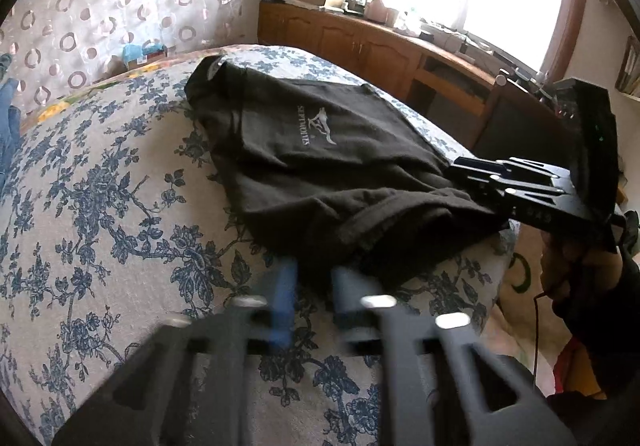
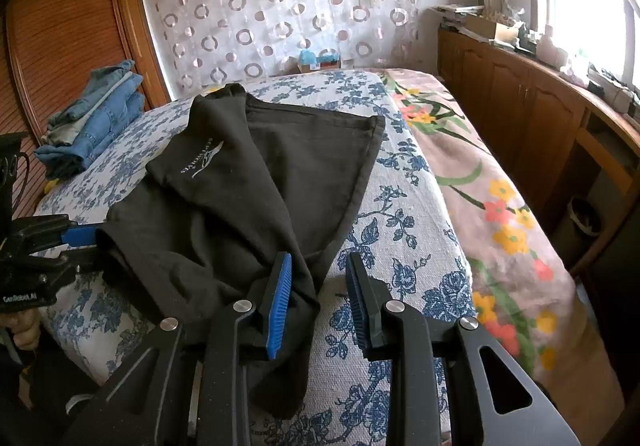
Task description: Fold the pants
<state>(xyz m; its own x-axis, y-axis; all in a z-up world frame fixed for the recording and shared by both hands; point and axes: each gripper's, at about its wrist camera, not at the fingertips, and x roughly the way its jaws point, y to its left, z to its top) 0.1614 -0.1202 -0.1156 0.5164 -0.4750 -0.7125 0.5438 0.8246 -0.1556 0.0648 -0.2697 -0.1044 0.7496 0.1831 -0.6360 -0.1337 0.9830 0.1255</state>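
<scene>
Two tools are at the near edge of the bed (image 2: 404, 181), both at the black pants (image 2: 248, 181).

Pants: spread on the blue-flowered bedcover, partly folded over, with a pale printed logo (image 2: 202, 161) facing up. One end lies toward the far side of the bed; the near end is bunched at the bed's near edge, and a flap of it hangs down over that edge.

Left tool (image 1: 314, 286): its picture is blurred. The two fingers stand close together at the near hem of the pants, with dark cloth running in between them. From the right wrist view its blue finger (image 2: 82, 236) meets the left corner of the cloth. Finding: clenched on the pants.

Right tool (image 2: 318, 302): jaws stand apart. The left blue pad (image 2: 280, 302) lies against the cloth fold; the right pad (image 2: 354, 302) is over bare bedcover, clear of the cloth. Finding: released, nothing gripped.

Surroundings: a stack of folded jeans (image 2: 96, 113) sits at the far left corner of the bed. A pink flowered blanket (image 2: 492, 205) covers the right part of the bed. A wooden cabinet (image 2: 520, 105) runs beneath the window. A curtain with a ring pattern (image 2: 280, 5) hangs behind the bed.
</scene>
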